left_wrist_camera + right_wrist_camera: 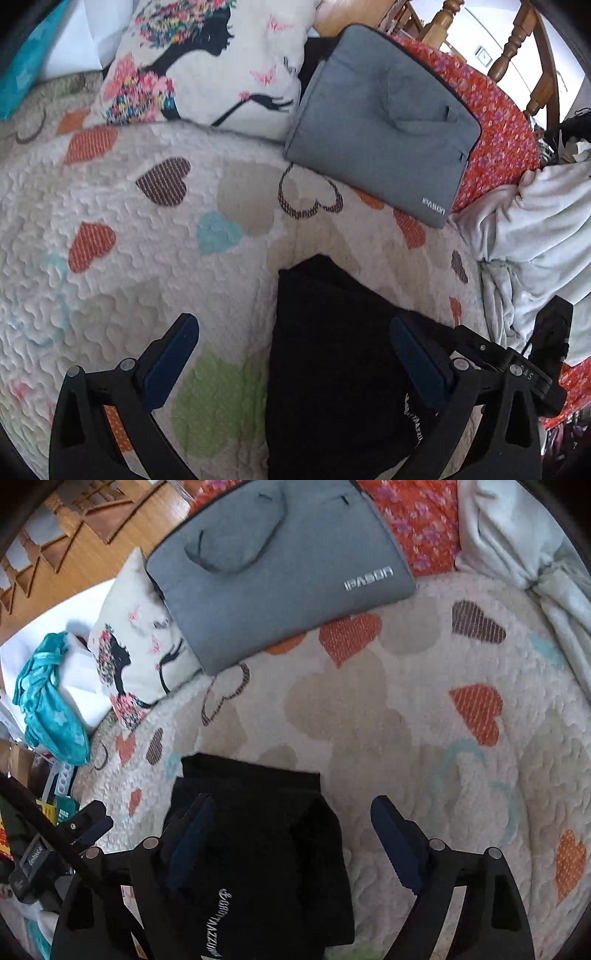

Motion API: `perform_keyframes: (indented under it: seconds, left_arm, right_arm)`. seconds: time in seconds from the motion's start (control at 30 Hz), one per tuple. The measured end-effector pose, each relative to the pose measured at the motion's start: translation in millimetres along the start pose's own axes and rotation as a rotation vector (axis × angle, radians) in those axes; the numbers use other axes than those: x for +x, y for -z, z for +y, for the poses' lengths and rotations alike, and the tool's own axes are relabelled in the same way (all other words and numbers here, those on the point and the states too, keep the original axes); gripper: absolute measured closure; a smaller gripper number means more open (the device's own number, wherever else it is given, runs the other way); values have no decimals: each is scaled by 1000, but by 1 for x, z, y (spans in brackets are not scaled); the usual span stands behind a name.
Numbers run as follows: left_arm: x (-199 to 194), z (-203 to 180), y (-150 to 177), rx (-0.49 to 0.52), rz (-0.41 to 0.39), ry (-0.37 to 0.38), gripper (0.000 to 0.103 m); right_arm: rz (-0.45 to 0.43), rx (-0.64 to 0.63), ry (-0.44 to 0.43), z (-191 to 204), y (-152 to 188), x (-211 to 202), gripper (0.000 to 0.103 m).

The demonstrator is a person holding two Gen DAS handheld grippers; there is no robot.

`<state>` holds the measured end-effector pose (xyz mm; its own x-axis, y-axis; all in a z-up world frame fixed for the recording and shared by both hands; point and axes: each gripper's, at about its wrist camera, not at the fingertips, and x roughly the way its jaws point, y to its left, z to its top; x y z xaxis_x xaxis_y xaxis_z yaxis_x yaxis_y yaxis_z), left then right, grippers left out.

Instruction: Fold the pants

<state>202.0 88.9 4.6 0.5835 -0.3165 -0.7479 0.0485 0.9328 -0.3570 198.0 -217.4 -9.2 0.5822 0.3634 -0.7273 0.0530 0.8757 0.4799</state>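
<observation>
The black pants lie folded into a compact bundle on the heart-patterned quilt. In the right wrist view the pants show white lettering near the lower edge. My left gripper is open, its right finger over the bundle and its left finger over bare quilt. My right gripper is open, its left finger over the pants and its right finger over the quilt. Neither gripper holds the cloth. The right gripper's body shows at the left view's right edge.
A grey laptop sleeve lies at the far side of the bed, beside a printed cushion. Crumpled white bedding lies to the right on an orange floral sheet. A teal cloth lies at the left edge.
</observation>
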Motion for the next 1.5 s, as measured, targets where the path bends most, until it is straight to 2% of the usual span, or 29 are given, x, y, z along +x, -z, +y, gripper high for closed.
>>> perform_keyframes:
  seconds: [0.1,0.23,0.33,0.37,0.4,0.47,0.57,0.63,0.7,0.8,0.87,0.9,0.97,1.03,1.1,1.13,1.23,1.4,1.5]
  left_arm:
    - [8,-2,9,-7,42,11,0]
    - [26,-5,39,-72,160,61,4]
    - [46,-5,67,-118,282,66,12]
    - [45,-3,73,-132,260,64,12]
    - [41,-5,75,-127,231,61,12]
    - [38,-7,76,-132,242,63,12]
    - [36,-3,76,-173,247,76,12]
    - [35,-3,75,-183,250,77,12]
    - [34,-3,73,-189,250,78,12]
    - [34,0,71,-208,255,85,14]
    - [34,4,70,-227,267,100,15]
    - [32,5,70,-226,272,104,15]
    - [30,6,69,-231,282,113,15]
    - [27,9,69,-247,297,131,15]
    - [24,13,68,-267,309,151,15]
    - [23,14,68,-276,312,154,15]
    - [19,20,65,-310,304,156,15]
    - [10,23,63,-299,243,118,15]
    - [2,25,59,-279,187,88,15]
  right_arm:
    - [-13,-9,42,0,5,-1,18]
    - [-109,-66,81,11,6,-17,19]
    - [-130,-52,-22,16,6,-26,18]
    - [-112,-29,-88,18,4,-27,18]
    - [-86,-13,-154,22,1,-24,18]
    - [-9,6,-274,38,-7,-14,17]
    - [205,-5,-415,75,-17,30,17]
    - [321,-26,-408,101,-21,67,17]
    - [388,-28,-375,115,-25,97,17]
    - [456,-17,-260,126,-37,145,18]
    - [448,-26,-187,131,-49,162,22]
    - [392,-72,-106,137,-60,164,24]
    - [304,-133,3,142,-73,156,24]
    - [248,-107,-43,138,-84,137,24]
    - [200,-53,-129,128,-86,104,24]
    - [183,-51,-136,123,-84,91,24]
    - [119,-61,-136,103,-66,39,21]
    - [35,-48,-40,54,-2,-30,17]
    - [24,-33,-13,35,31,-38,17]
